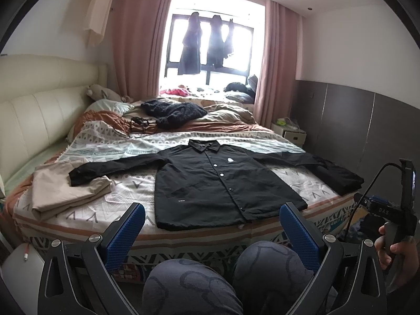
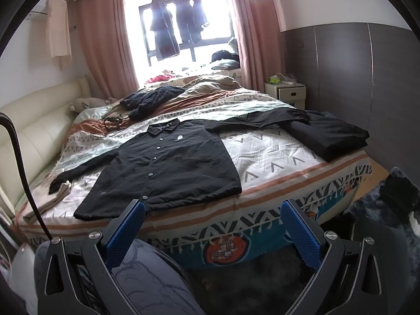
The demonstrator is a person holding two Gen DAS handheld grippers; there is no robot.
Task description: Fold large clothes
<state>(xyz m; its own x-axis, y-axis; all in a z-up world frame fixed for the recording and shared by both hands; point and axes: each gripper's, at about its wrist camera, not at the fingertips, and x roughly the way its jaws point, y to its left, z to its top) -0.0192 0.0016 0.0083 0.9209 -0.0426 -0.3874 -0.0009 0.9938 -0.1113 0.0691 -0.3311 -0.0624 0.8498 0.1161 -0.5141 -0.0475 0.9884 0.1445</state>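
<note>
over knees, short of bed [image 1: 78, 225]: left gripper [image 1: 212, 225] and right gripper [image 2: 212, 223] both spread wide, holding nothing. beyond, black shirt [image 1: 210, 183] laid flat, buttoned, sleeves out, hem at near edge, likely staged for folding. beige pile [image 1: 65, 191] under left cuff, black pile [image 2: 328, 136] by right sleeve.

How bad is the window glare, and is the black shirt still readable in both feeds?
Left wrist view: window blown out white, black shirt evenly lit, buttons sharp. Right wrist view: same glare, shirt clear; fisheye bends the bed edge in both.
</note>
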